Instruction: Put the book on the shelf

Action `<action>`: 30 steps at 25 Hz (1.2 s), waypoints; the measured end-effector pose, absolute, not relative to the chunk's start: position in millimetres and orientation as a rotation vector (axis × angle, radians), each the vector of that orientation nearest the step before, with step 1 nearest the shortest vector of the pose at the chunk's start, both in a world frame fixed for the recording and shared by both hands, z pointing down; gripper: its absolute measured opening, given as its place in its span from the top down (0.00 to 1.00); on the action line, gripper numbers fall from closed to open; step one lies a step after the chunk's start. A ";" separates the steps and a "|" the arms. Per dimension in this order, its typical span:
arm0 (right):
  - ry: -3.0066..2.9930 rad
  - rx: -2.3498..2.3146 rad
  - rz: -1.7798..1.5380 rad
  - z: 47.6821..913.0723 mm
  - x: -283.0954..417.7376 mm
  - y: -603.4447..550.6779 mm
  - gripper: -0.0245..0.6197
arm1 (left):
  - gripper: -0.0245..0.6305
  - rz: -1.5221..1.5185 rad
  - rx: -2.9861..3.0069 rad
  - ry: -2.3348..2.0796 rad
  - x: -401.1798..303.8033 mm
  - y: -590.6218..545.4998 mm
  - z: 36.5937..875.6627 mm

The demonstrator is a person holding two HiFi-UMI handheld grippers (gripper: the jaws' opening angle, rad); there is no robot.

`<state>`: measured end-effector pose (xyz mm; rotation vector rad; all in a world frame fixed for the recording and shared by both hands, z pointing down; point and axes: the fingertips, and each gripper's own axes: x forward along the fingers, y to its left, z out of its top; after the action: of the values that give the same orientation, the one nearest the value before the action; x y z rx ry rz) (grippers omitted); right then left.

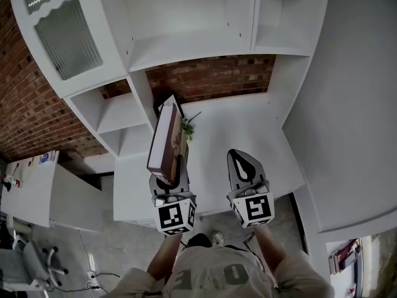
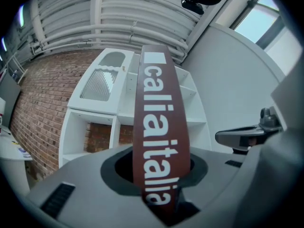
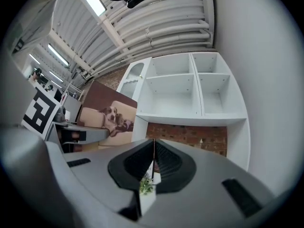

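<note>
A brown book (image 1: 166,143) with white lettering on its spine stands nearly on end above the white desk top (image 1: 248,132), held from below by my left gripper (image 1: 169,177), which is shut on it. In the left gripper view the spine (image 2: 159,127) rises from between the jaws of the left gripper (image 2: 159,177) toward the white shelf unit (image 2: 123,99). My right gripper (image 1: 240,159) hovers beside it to the right, shut and holding nothing. The right gripper view shows that gripper (image 3: 153,161), the book's dog-picture cover (image 3: 111,118) at left and the shelf compartments (image 3: 190,91) ahead.
A small green plant (image 1: 187,129) sits on the desk just behind the book. A ribbed-glass cabinet door (image 1: 68,39) hangs at the upper left, above side cubbies (image 1: 121,113). Brick wall (image 1: 214,76) backs the desk. A white side table (image 1: 31,188) and an office chair (image 1: 25,269) stand at left.
</note>
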<state>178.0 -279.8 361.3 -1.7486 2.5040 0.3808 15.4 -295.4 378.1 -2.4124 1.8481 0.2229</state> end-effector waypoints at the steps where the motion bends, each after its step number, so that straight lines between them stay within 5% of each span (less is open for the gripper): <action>1: 2.500 -1.751 0.366 361.3 179.8 -283.1 0.94 | 0.73 0.225 -2.405 1.858 15.6 -297.7 376.6; 23: 2.532 -1.728 0.200 369.5 130.3 -320.8 0.94 | 0.73 0.082 -2.401 2.018 -9.3 -342.1 388.9; 30: 2.532 -1.795 0.186 355.0 127.1 -332.9 0.94 | 0.73 0.084 -2.434 1.907 -4.1 -356.7 336.4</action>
<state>127.1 -332.9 355.0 -1.7950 2.5323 0.1864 -4.1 -356.7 336.4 -2.4342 1.9072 0.0844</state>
